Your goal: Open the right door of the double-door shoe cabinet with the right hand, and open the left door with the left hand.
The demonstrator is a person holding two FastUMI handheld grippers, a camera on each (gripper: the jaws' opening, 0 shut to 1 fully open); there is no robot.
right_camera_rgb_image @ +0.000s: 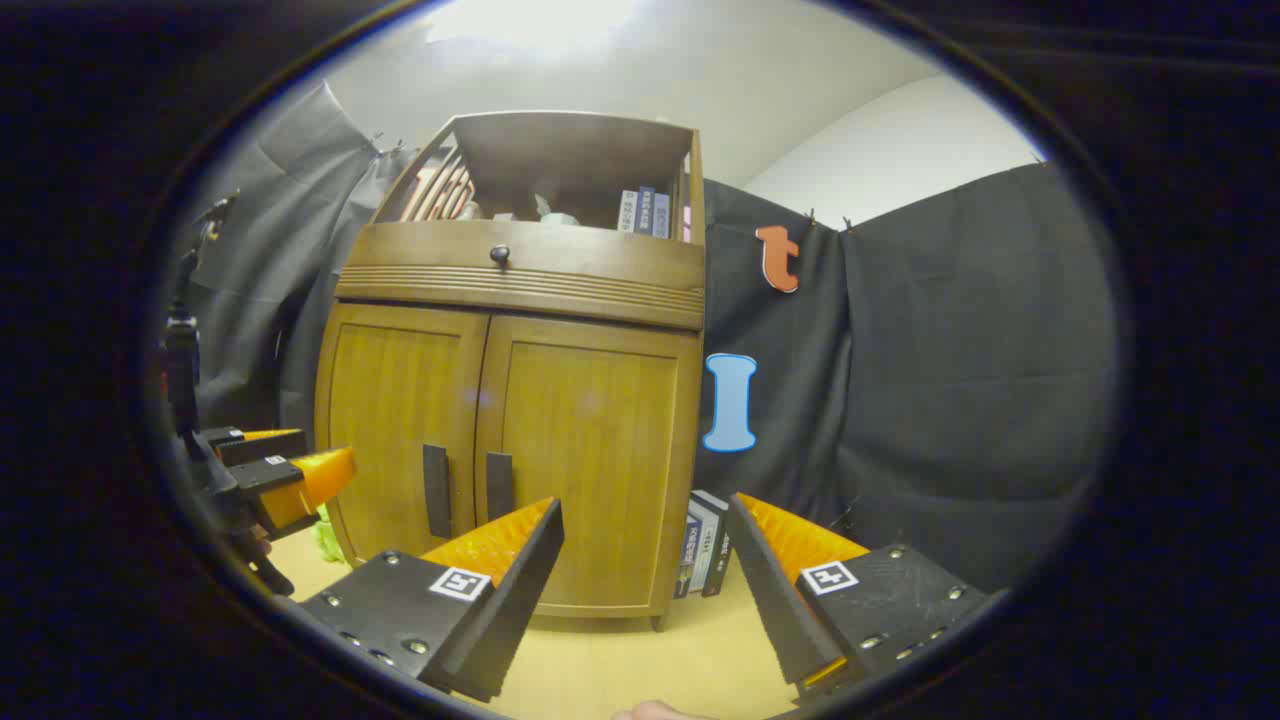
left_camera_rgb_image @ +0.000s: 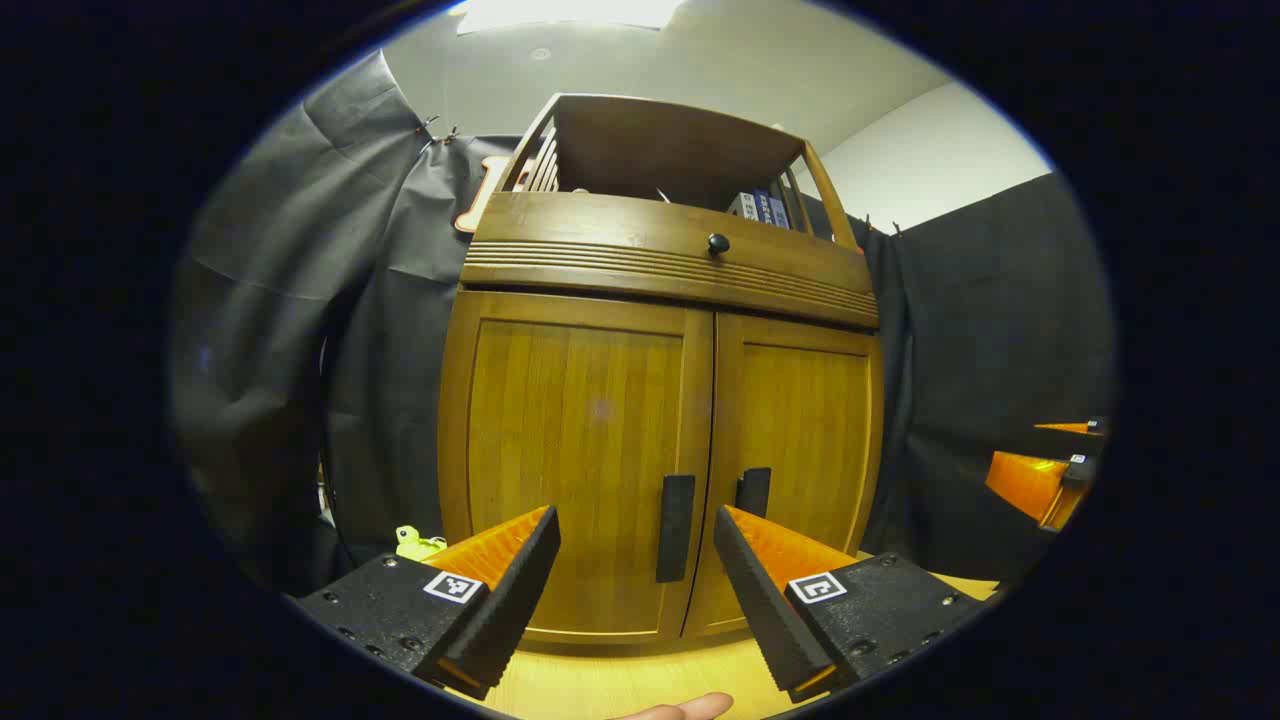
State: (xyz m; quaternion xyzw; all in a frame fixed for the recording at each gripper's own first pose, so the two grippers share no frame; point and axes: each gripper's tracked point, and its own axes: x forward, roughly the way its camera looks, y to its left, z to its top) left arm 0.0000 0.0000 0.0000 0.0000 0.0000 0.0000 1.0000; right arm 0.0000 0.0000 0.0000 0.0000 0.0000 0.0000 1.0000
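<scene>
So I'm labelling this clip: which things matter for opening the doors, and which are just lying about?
Job: right door, its handle; left door, its handle; left gripper, right gripper.

Lying about: drawer knob, shelf books, floor books, green toy.

Handles [left_camera_rgb_image: 676,527] unobstructed; books [right_camera_rgb_image: 703,543] beside cabinet [right_camera_rgb_image: 590,450]

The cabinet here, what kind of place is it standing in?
Likely a staged booth made to look like a home corner, not a real room: black cloth hangs behind the wooden cabinet, books lean beside it, and plain white wall shows above the cloth.
</scene>
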